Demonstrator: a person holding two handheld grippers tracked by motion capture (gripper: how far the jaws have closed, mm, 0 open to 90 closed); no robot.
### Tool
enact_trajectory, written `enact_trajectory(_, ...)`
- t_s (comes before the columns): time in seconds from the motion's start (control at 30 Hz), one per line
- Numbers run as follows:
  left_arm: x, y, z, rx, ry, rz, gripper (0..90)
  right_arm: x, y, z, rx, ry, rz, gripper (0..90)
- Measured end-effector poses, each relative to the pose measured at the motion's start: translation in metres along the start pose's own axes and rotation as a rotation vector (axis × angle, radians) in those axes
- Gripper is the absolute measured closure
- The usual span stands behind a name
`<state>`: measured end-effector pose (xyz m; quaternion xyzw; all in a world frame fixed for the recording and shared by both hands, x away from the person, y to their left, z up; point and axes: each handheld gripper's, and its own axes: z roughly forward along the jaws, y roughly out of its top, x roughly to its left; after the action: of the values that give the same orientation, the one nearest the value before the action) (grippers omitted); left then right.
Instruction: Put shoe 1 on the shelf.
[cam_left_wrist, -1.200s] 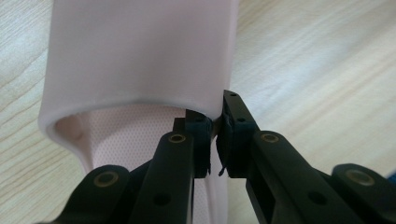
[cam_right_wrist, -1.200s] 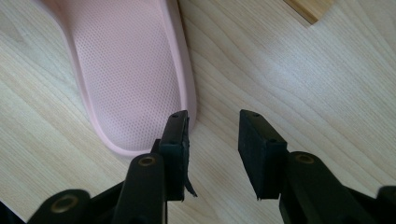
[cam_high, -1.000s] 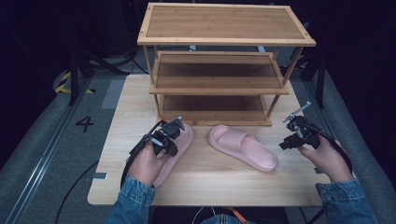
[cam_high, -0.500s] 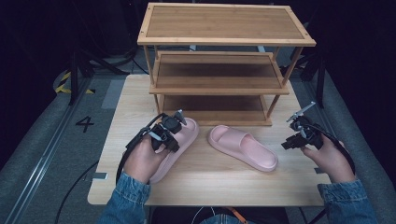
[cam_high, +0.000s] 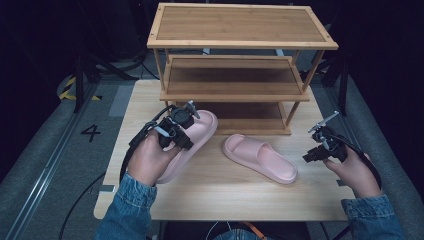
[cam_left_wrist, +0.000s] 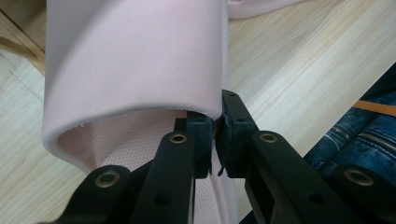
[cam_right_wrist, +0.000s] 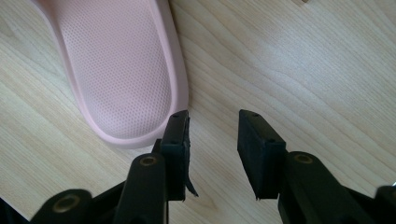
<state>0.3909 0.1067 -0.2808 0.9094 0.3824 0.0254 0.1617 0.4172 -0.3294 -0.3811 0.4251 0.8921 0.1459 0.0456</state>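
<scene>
Two slippers (cam_high: 192, 142) (cam_high: 260, 157) side by side on table (cam_high: 225, 200), before shelf rack (cam_high: 240, 45).

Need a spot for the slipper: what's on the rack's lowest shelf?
Nothing shows on the visible part of the rack's lowest shelf. Its back is shadowed under the middle shelf, and the lifted slipper hides its left end.

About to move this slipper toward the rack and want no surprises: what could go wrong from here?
The left gripper pinches only the thin edge of the strap of the left slipper, so it may swing or slip out. The rack stands close behind, and the toe could catch the shelf edge. The right gripper is open beside the heel of the other slipper, so a careless move may push it.
</scene>
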Motion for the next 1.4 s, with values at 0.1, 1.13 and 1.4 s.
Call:
enact_trajectory(0.1,-0.002,0.005,-0.008,-0.003,0.016,0.005,83.5,0.0,0.0,0.001,0.001,-0.001,-0.002,64.3)
enact_trajectory(1.13,0.017,0.108,-0.031,-0.086,0.107,0.041,83.8,0.001,-0.016,0.003,0.008,0.02,0.017,62.8)
enact_trajectory(1.4,0.02,0.126,-0.024,-0.095,0.151,0.046,83.9,0.002,-0.016,0.003,0.013,0.019,0.007,62.3)
